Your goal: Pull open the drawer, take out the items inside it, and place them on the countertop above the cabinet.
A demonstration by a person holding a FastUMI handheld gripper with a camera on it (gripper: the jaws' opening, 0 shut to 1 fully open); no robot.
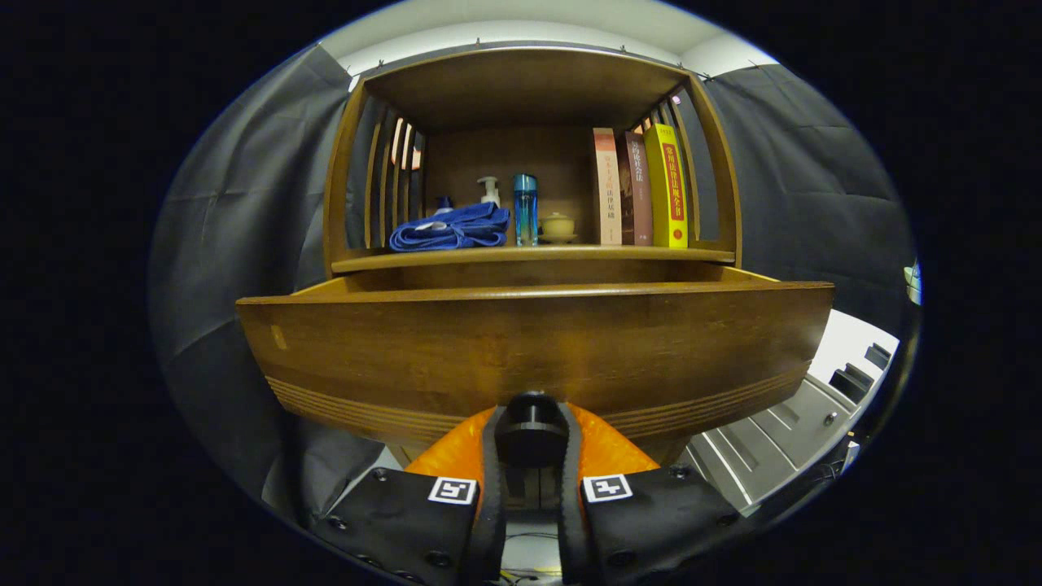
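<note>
Grey cloth walls flanked the wooden cabinet [533, 146], whose countertop [533, 257] held a blue towel [449, 228], bottle [525, 209] and books [643, 189], while the gripper [531, 456] clamped both fingers on the pulled-out drawer [533, 350]'s knob [531, 423].

The gripper view rides low on the gripper [531, 443], facing straight at the drawer [533, 346] front — very near, its fingers closed on the knob [531, 423]. From just under the drawer's top edge it looks slightly upward into the cabinet [533, 155] shelf beyond.
</note>
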